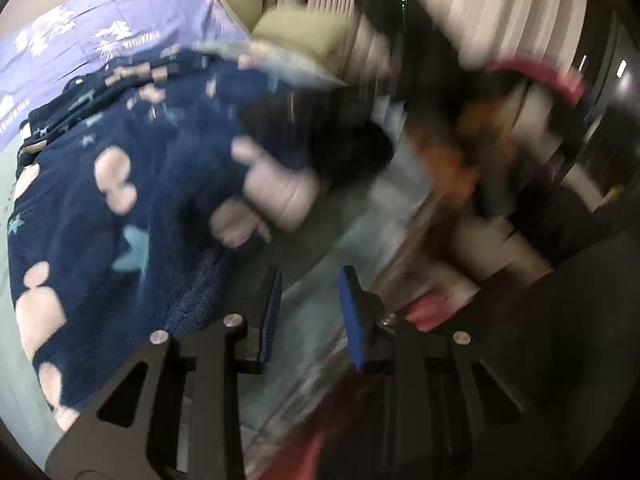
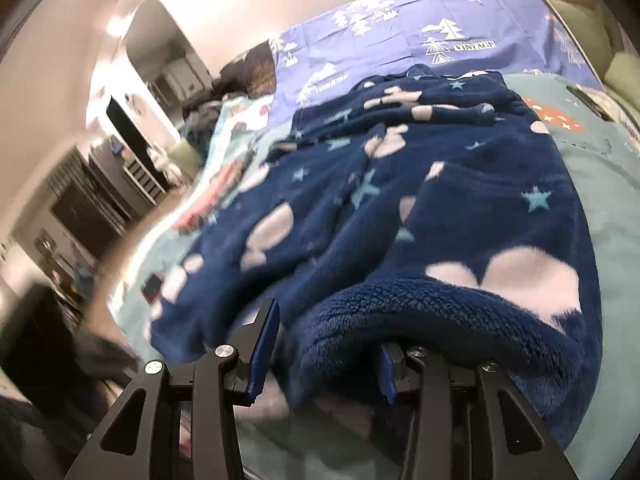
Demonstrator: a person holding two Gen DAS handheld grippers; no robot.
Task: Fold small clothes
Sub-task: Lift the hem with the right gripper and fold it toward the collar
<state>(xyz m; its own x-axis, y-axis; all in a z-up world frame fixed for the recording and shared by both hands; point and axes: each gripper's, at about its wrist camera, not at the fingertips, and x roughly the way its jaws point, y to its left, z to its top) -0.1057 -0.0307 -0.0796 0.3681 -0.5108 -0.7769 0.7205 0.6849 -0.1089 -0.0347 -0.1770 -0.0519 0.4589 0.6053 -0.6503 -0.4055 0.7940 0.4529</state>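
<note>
Looking at your right gripper [image 2: 324, 344], you're clamped on a thick fold of the one navy fleece garment [image 2: 420, 184], which sprawls ahead of it across the teal bedding [image 2: 612, 216]. Your left gripper [image 1: 310, 316] hangs empty, jaws partly apart, the fleece off to its left. I'd say folding has barely started: one edge lifted, nothing creased flat yet. Two grippers, one garment.

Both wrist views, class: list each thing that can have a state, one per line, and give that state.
Fleece garment: dark blue, spread rumpled on the bed, near edge lifted and rolled.
Right gripper: shut on the fleece garment's rolled edge.
Left gripper: open, nothing between its pads; view blurred.
Purple sheet: lying flat beyond the garment.
</note>
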